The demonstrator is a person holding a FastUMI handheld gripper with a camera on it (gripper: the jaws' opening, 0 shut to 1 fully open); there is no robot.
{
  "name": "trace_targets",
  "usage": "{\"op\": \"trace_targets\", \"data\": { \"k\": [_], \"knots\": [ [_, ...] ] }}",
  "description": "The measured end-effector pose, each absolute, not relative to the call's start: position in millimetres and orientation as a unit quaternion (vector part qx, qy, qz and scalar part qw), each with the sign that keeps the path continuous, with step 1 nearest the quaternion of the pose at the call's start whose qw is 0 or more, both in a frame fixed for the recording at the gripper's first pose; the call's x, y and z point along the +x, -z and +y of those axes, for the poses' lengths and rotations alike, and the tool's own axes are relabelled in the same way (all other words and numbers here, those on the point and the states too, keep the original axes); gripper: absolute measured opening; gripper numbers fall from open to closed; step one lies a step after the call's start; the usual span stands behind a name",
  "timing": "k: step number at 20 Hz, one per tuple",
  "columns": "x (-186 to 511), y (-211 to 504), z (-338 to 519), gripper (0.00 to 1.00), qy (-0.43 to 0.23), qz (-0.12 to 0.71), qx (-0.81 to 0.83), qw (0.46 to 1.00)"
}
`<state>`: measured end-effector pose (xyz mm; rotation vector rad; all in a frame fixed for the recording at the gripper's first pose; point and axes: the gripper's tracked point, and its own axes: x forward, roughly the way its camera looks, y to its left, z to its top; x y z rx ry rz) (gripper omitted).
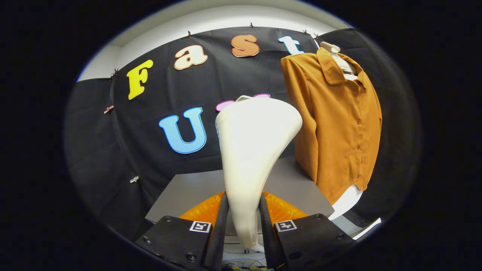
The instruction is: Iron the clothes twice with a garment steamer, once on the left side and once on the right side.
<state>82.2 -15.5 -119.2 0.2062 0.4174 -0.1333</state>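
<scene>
Black cloth (124, 150) walls the booth behind everything I see through the gripper view, with a pale strip of ceiling (241, 17) above its top edge. At about two o'clock from my fingers, a rust-orange shirt (339, 124) hangs against that cloth on a white hanger (339, 56), collar up, its buttoned front turned toward me, a line of small buttons running down the placket; something white shows below its hem, and I cannot tell what it is. Beneath it, a grey table (188, 192) spreads from beyond my fingers toward the cloth, its right corner reaching under the shirt's lower edge. Dead ahead at twelve o'clock, I have the steamer (256, 150) upright in my grasp: its cream body starts narrow low between the fingers and flares to a broad head that rises above the table line and stands just left of the shirt, apart from it as far as I can judge. My gripper (244, 222) is closed narrow on the steamer's handle, both fingers pressing its sides. Orange material (280, 210) shows just beyond the fingers at eleven and one o'clock, either side of the handle. Smallest of all, a square marker (200, 226) sits on each finger block.
</scene>
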Motion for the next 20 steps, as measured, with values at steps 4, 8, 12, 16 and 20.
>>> {"op": "trace_targets", "data": {
  "k": [4, 8, 12, 16, 20],
  "knots": [
    [55.7, 106.2, -29.5, 0.47, 0.099, 0.189, 0.1, 0.972],
    [36.0, 86.4, -55.2, 0.47, 0.132, 0.163, 0.093, 0.973],
    [21.5, 66.6, -99.8, 0.47, 0.167, 0.133, 0.087, 0.973],
    [27.0, 57.6, -144.0, 0.47, 0.167, 0.123, 0.072, 0.976],
    [47.3, 54.8, -189.1, 0.47, 0.131, 0.122, 0.074, 0.981]
  ]
}}
